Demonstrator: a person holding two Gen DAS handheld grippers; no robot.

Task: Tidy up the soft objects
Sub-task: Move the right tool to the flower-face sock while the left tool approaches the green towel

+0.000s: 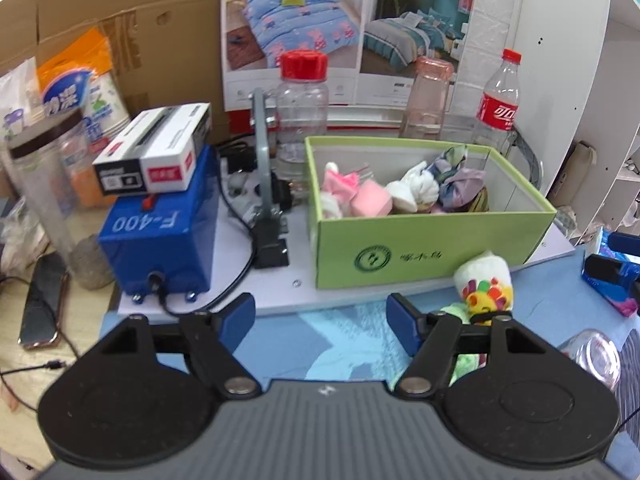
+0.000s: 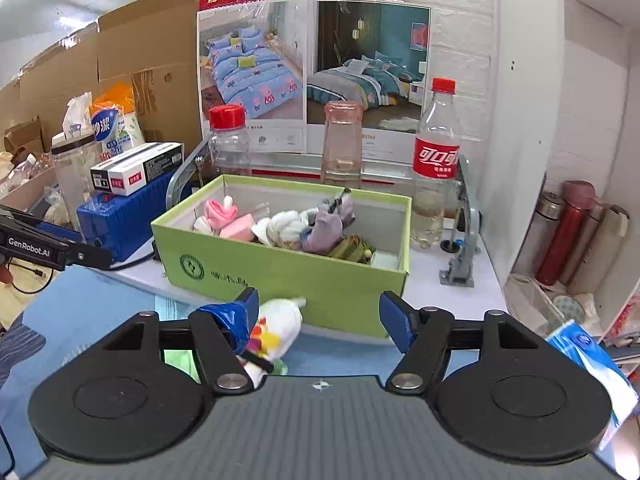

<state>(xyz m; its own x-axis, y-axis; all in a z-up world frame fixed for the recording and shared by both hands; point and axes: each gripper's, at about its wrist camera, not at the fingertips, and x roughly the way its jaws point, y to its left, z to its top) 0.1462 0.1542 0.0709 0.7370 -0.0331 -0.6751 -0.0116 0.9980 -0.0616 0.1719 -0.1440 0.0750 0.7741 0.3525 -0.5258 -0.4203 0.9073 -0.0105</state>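
A green box (image 1: 424,246) holds several soft items: pink and white socks (image 1: 370,196) and a purple cloth bundle (image 1: 460,182). The box also shows in the right wrist view (image 2: 288,276). A white sock with a colourful flower print (image 1: 486,280) lies on the blue mat in front of the box, over a green cloth. My left gripper (image 1: 322,316) is open and empty, left of that sock. My right gripper (image 2: 318,314) is open; the same sock (image 2: 280,324) lies beside its left finger (image 2: 244,312), not held.
A blue F-400 machine (image 1: 160,232) with a white carton on top stands left of the box. A red-lidded jar (image 1: 302,96), a pink glass (image 1: 430,96) and a cola bottle (image 1: 498,96) stand behind it. A phone (image 1: 42,308) lies at the left. Flasks (image 2: 572,232) fill the right shelf.
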